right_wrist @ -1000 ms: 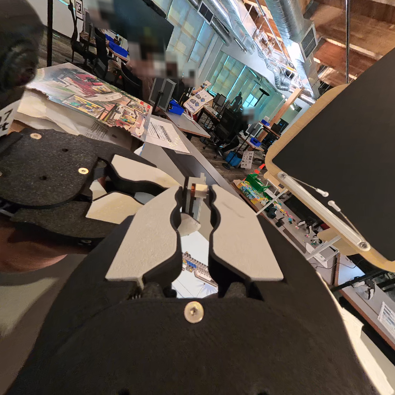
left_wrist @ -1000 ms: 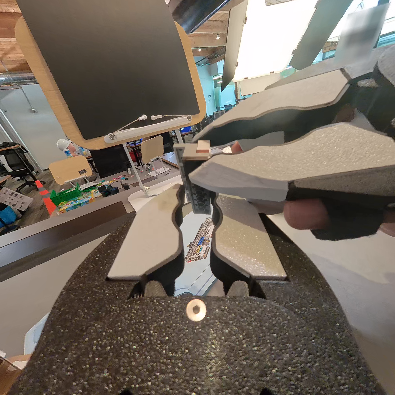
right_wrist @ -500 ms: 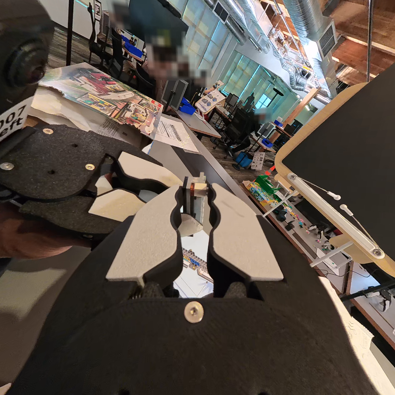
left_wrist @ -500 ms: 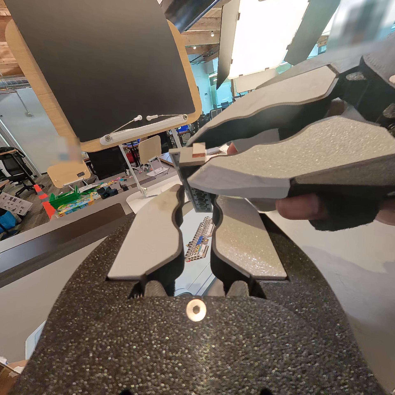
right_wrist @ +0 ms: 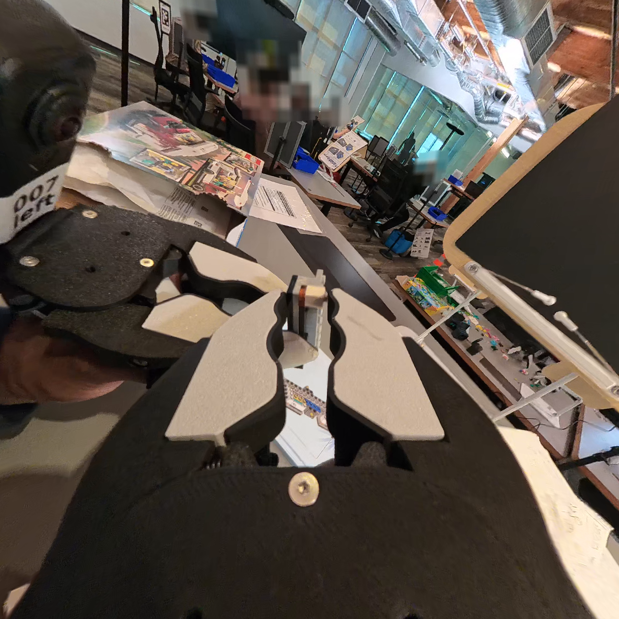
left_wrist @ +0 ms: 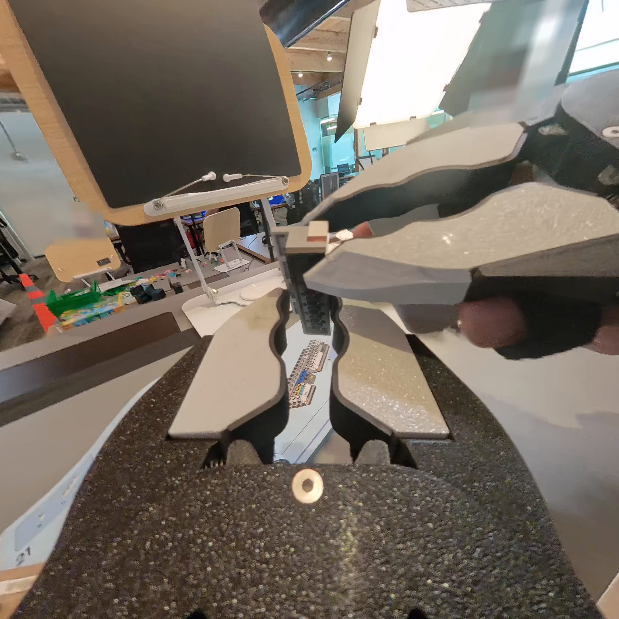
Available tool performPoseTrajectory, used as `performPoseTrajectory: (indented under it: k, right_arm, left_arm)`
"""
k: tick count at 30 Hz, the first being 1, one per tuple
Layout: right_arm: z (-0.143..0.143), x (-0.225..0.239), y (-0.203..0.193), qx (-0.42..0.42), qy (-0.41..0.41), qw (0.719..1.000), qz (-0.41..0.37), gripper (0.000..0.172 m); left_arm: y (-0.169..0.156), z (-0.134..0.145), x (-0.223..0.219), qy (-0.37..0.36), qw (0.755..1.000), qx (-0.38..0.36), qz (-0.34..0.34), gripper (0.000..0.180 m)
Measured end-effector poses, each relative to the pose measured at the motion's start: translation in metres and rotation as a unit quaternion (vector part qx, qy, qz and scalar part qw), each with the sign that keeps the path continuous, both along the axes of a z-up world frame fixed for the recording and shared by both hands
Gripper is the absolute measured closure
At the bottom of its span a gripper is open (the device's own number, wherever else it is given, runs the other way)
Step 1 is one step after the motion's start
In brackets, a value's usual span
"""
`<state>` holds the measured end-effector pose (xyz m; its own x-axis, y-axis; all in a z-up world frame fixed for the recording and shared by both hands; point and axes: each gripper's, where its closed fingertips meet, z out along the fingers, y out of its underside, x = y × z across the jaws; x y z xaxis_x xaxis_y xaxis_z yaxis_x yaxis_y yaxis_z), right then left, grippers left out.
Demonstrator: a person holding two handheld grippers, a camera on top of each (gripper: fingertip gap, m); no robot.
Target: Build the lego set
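Left gripper (left_wrist: 308,303) clamped on a dark grey brick plate (left_wrist: 313,311), fingertips pressing its two sides, plate standing upright with its hollow underside in view. Right gripper (right_wrist: 306,310) closed on the same small brick assembly (right_wrist: 310,306), pads tight against its tan and light grey upper part. In the left wrist view, right gripper (left_wrist: 321,261) reaching in from 3 o'clock, fingers stacked one above the other, tips meeting the tan block (left_wrist: 308,239) atop the plate. In the right wrist view, left gripper (right_wrist: 268,298) coming in from 9 o'clock, one fingertip passing under the assembly. Both grippers held up off the white table (left_wrist: 536,435), touching only through the shared piece.

Below the jaws, toward 6 o'clock, a partly built studded brick model (left_wrist: 306,371) flat on the table. At 11 o'clock in the left wrist view, a black board with wooden rim (left_wrist: 160,100) on a white stand. At 9 o'clock, loose coloured bricks and a green tray (left_wrist: 77,296) on a farther desk. At 10 o'clock in the right wrist view, a printed toy box (right_wrist: 174,157) on crumpled paper.
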<state>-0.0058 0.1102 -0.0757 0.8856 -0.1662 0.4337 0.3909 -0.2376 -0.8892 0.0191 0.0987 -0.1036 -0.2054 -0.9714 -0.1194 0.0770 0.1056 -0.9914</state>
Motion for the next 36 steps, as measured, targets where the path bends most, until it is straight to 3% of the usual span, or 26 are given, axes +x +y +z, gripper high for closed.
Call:
performPoseTrajectory:
  k: [3,8,12,15,22,25,30,36]
  right_arm:
    - [-0.003,0.002,-0.002,-0.008,0.025,1.000,-0.004,0.117]
    - [-0.008,0.002,-0.023,0.026,0.078,0.997,-0.013,0.111]
    - [-0.054,-0.012,-0.043,-0.031,0.111,0.993,0.000,0.115]
    - [-0.087,-0.036,-0.060,-0.113,0.124,0.984,0.056,0.132]
    - [-0.130,-0.088,-0.099,-0.284,0.183,0.925,0.171,0.139]
    - [-0.137,-0.095,-0.106,-0.308,0.161,0.919,0.186,0.139]
    - [-0.136,-0.105,-0.111,-0.307,0.143,0.915,0.219,0.157]
    - [-0.150,-0.103,-0.111,-0.337,0.120,0.912,0.203,0.159]
  left_arm:
    - [0.009,0.000,0.001,0.005,0.999,-0.042,0.000,0.157]
    - [0.027,0.005,-0.001,-0.003,0.989,-0.149,-0.018,0.157]
    - [0.033,0.016,-0.007,-0.034,0.966,-0.245,-0.075,0.157]
    - [0.041,0.024,-0.012,-0.063,0.942,-0.312,-0.107,0.157]
    - [0.047,0.029,-0.016,-0.087,0.917,-0.366,-0.134,0.158]
    - [0.044,0.029,-0.015,-0.085,0.918,-0.362,-0.137,0.157]
    - [0.045,0.028,-0.015,-0.085,0.918,-0.362,-0.136,0.157]
    - [0.060,0.035,-0.024,-0.111,0.919,-0.360,-0.121,0.158]
